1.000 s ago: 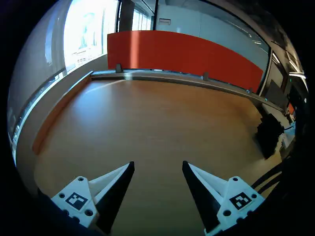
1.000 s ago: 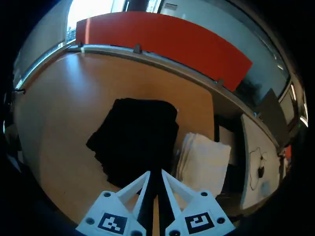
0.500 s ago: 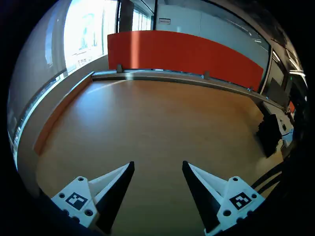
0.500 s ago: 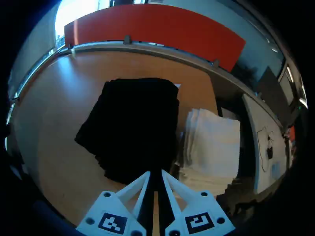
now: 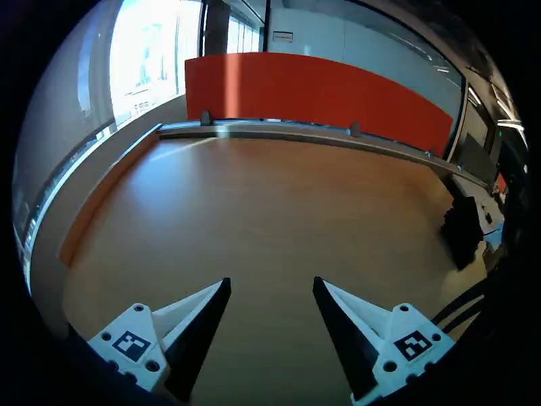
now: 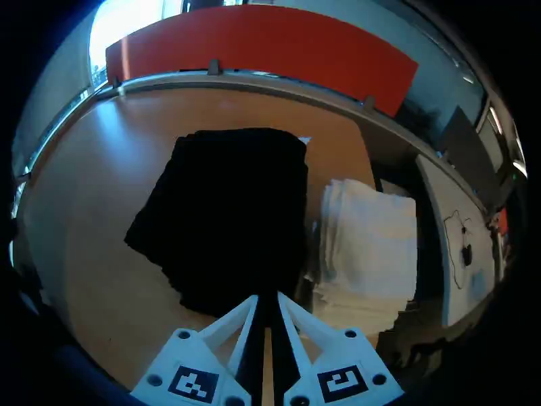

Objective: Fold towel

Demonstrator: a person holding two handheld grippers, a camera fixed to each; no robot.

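From where I sit the fold looks not yet begun: no towel lies spread out flat on the wooden tabletop, and I see no cloth in either tool. My left tool hangs with its fingers spread wide and nothing between them, over a bare stretch of wood that runs up to the orange partition at the far edge. My right tool has its fingers drawn together to a thin slit, apparently holding nothing, and it points at the near edge of the black towel pile, which lies in the middle of the right gripper view. Just beside that pile, on its right, is the white towel pile, squared up and close against it. Both piles look layered and already folded, so I judge that the work left is to pick one towel off, lay it out and fold it. By count: two tools, two piles, one black and one white; how many towels sit in each I cannot tell, as the layers are too fine
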